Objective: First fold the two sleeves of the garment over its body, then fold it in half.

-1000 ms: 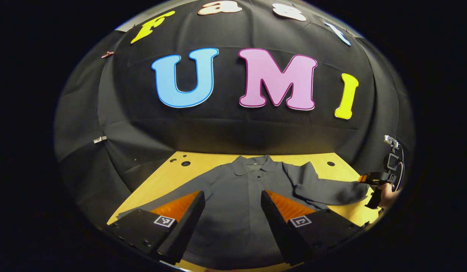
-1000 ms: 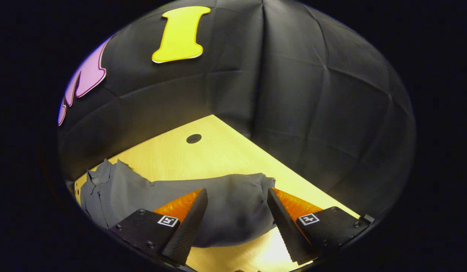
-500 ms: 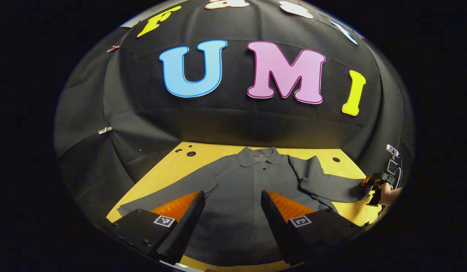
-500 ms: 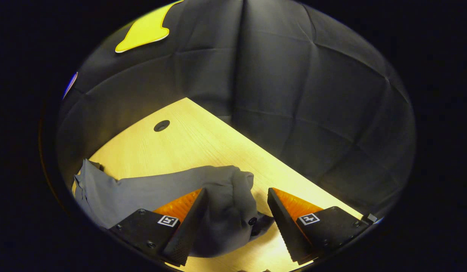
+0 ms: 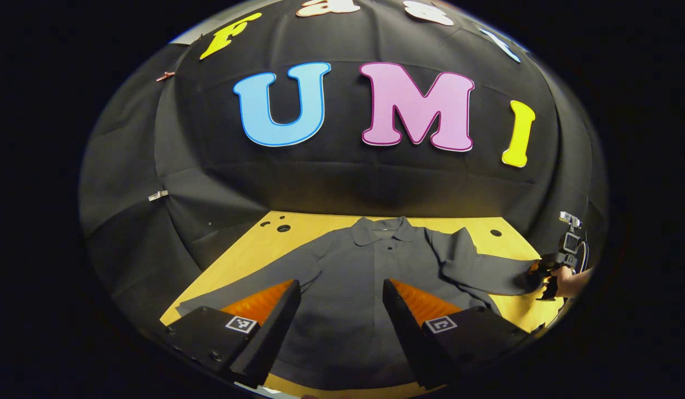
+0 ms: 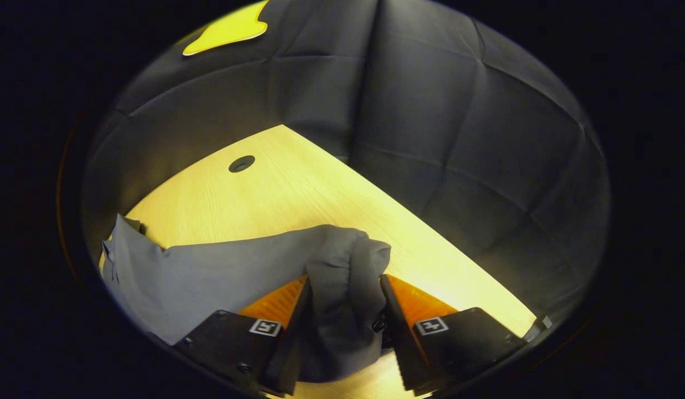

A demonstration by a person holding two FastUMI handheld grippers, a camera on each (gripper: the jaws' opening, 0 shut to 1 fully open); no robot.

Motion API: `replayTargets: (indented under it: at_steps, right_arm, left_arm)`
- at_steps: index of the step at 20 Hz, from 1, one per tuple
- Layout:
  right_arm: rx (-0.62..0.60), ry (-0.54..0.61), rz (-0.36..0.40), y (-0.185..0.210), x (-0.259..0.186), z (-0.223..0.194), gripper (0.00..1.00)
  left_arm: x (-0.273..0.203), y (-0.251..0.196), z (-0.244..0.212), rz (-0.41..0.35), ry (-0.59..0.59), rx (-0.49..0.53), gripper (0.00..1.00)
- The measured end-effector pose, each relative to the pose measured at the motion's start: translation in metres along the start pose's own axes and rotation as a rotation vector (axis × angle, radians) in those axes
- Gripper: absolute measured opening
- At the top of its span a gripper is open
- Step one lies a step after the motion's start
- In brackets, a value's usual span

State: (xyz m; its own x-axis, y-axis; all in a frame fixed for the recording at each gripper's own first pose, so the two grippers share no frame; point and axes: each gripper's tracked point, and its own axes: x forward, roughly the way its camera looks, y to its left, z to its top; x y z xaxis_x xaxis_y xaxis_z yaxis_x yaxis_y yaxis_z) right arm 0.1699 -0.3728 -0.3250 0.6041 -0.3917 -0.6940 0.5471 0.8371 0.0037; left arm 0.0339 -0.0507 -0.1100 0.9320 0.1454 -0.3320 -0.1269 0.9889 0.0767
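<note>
No readable text, brand or number stands on anything here. The only signs are small square black-and-white coded markers, one on each finger block: on the left gripper (image 5: 341, 310) in the left gripper view, and on the right gripper (image 6: 342, 310) in the right gripper view. Their patterns are blocky codes, not letters or digits. The shirt (image 5: 370, 277) carries no label that can be made out, and the bench (image 6: 298, 188) bears no print.
</note>
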Motion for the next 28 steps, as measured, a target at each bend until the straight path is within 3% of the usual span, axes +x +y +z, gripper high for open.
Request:
replayTargets:
  at_steps: [2, 4, 5, 9, 16, 23, 28]
  right_arm:
    - [-0.031, 0.005, 0.039, 0.012, -0.001, -0.002, 0.53]
    - [-0.054, 0.003, 0.052, 0.015, 0.003, -0.003, 0.18]
    - [-0.06, 0.007, 0.058, 0.016, 0.0, 0.0, 0.06]
    - [-0.026, 0.051, 0.085, 0.015, -0.003, 0.003, 0.05]
    - [-0.109, -0.104, 0.123, 0.036, -0.053, 0.067, 0.05]
    - [-0.198, -0.218, 0.237, 0.118, -0.125, 0.12, 0.05]
    - [-0.314, -0.25, 0.325, 0.197, -0.163, 0.123, 0.05]
  left_arm:
    - [-0.002, 0.001, -0.001, 0.005, -0.001, -0.009, 0.94]
    - [-0.004, 0.006, -0.004, 0.017, 0.003, -0.02, 0.94]
    - [-0.005, 0.008, -0.005, 0.024, 0.006, -0.026, 0.94]
    - [-0.009, 0.022, -0.004, 0.049, 0.008, -0.049, 0.94]
    - [-0.01, 0.038, -0.008, 0.056, 0.005, -0.076, 0.94]
    - [-0.014, 0.071, 0.002, 0.069, -0.026, -0.102, 0.94]
    - [-0.019, 0.101, -0.002, 0.105, -0.043, -0.09, 0.94]
